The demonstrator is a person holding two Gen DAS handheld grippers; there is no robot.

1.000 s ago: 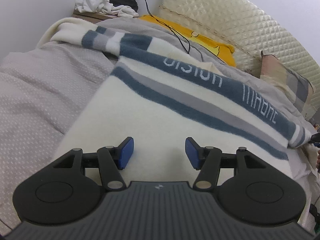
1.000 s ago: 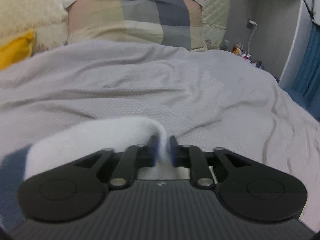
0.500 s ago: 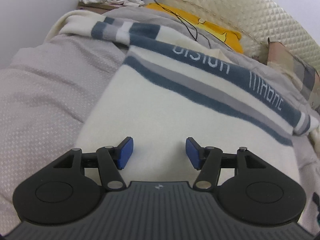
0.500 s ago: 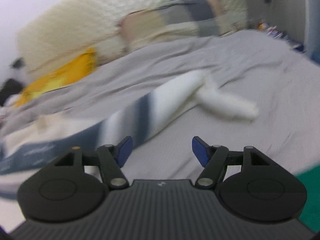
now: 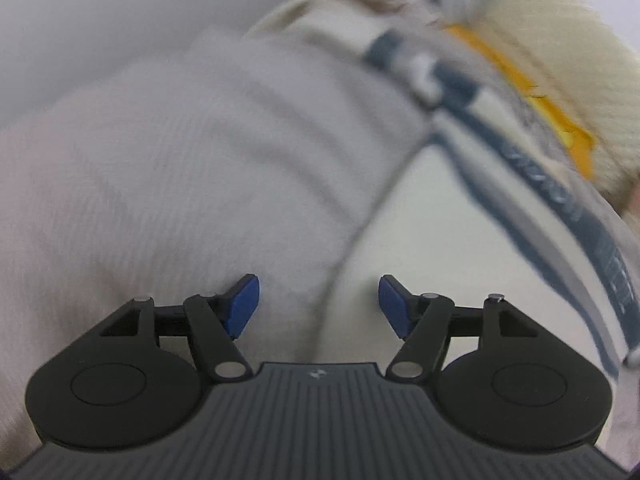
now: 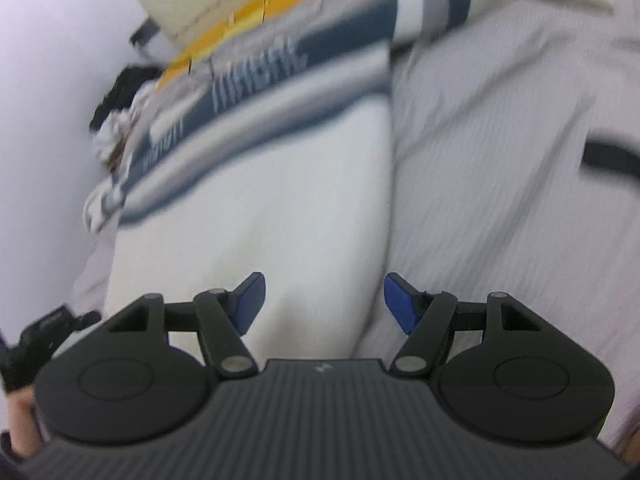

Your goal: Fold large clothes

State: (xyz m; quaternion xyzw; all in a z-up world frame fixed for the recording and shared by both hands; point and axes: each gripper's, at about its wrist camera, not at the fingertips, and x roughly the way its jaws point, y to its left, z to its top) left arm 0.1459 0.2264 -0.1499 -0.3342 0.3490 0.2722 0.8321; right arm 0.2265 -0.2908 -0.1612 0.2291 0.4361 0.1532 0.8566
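Folding looks barely begun: the striped cream sweater lies spread across the grey bedcover toward the headboard end, while left gripper and right gripper hover with jaws apart, holding nothing.

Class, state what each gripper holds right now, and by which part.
Nothing is held: the left gripper and right gripper are both open above the sweater.

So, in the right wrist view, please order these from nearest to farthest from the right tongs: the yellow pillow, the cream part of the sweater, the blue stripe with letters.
1. Cream part of the sweater, just ahead of the right tongs.
2. Blue stripe with letters, farther up the sweater.
3. Yellow pillow, beyond it, upper left.
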